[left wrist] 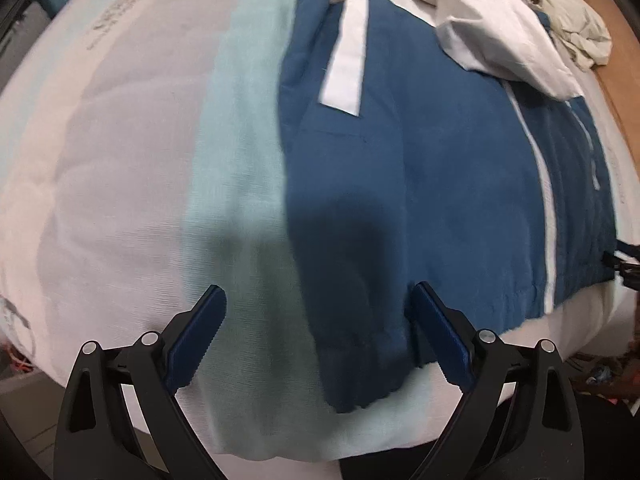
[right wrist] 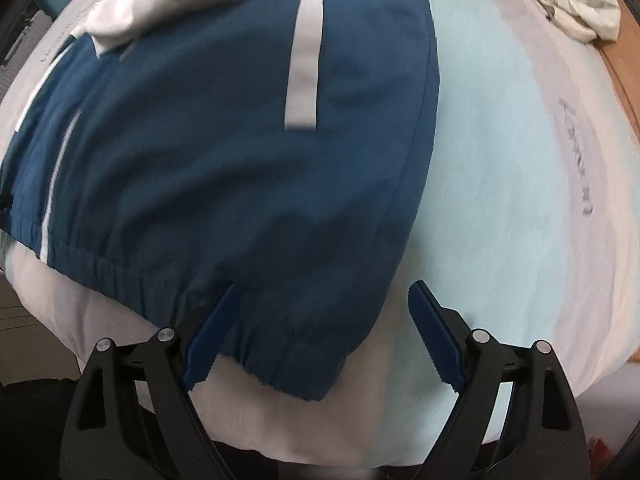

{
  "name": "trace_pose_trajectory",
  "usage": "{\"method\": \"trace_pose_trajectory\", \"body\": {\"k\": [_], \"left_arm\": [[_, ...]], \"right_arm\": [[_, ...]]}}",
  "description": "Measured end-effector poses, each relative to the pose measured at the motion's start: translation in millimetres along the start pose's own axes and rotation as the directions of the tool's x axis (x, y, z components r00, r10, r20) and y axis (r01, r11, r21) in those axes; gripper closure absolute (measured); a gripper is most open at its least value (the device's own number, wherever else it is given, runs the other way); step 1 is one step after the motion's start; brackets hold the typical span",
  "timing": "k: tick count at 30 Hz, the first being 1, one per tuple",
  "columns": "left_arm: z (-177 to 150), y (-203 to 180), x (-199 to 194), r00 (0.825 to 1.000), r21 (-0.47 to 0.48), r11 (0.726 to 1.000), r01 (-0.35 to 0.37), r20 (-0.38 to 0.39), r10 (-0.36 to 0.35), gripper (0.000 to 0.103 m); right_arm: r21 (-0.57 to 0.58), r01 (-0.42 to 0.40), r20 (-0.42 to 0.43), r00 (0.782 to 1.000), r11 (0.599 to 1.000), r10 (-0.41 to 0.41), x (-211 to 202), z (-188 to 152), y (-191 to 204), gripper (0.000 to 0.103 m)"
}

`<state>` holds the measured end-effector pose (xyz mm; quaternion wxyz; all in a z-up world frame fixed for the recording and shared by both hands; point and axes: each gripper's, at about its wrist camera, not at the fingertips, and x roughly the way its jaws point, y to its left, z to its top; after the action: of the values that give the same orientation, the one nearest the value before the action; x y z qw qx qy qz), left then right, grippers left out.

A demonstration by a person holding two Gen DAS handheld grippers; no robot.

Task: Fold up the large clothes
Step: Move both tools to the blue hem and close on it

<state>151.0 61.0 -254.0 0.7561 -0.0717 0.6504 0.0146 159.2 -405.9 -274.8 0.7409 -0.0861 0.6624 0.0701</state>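
Mattress (right wrist: 576, 152) print, blurred, unreadable.

Support: bed (left wrist: 120, 152), a mattress in pale grey-white quilted cover with a wide light-aqua band (left wrist: 240, 168) running lengthwise; faint printed lettering near one edge, unreadable.

Lying directly on it:
- blue jacket (left wrist: 420, 168), dark blue with white stripes, spread flat, elastic hem at the near edge of the bed; its side seam overlaps the aqua band. In the right wrist view the same jacket (right wrist: 220, 152) covers the left half of the mattress.
- crumpled pale cloth (left wrist: 576, 32) at the far corner, apart from the jacket.

Upper part of the jacket is white, bunched.
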Motion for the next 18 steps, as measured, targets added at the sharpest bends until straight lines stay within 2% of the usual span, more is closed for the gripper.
{"method": "trace_pose_trajectory", "body": {"k": [4,9,11,16,18], "left_arm": [[-2.3,-11.0,0.3,0.999,0.043,0.998,0.037,-0.007,-0.037,0.012],[-4.0,-22.3,11.7,0.992,0.038,0.993,0.108,-0.062,-0.106,0.012],[-2.8,-25.9,17.9,0.992,0.046,0.993,0.105,-0.076,-0.102,0.013],[-5.0,-29.5,22.5,0.992,0.012,0.995,0.103,-0.072,-0.101,0.012],[-3.5,-29.6,20.8,0.992,0.013,0.994,0.107,-0.075,-0.106,0.014]], "right_arm": [[0.051,-0.013,-0.015,1.0,0.999,0.014,5.2,-8.6,-4.8,0.021],[0.127,-0.074,-0.032,0.996,0.989,0.078,5.2,-13.8,-10.9,0.021],[0.127,-0.108,-0.037,0.993,0.986,0.114,4.9,-15.7,-9.5,0.021],[0.15,-0.119,-0.042,0.991,0.981,0.126,6.5,-21.9,-12.0,0.022],[0.168,-0.13,-0.036,0.99,0.977,0.137,6.3,-20.9,-16.7,0.025]]}}
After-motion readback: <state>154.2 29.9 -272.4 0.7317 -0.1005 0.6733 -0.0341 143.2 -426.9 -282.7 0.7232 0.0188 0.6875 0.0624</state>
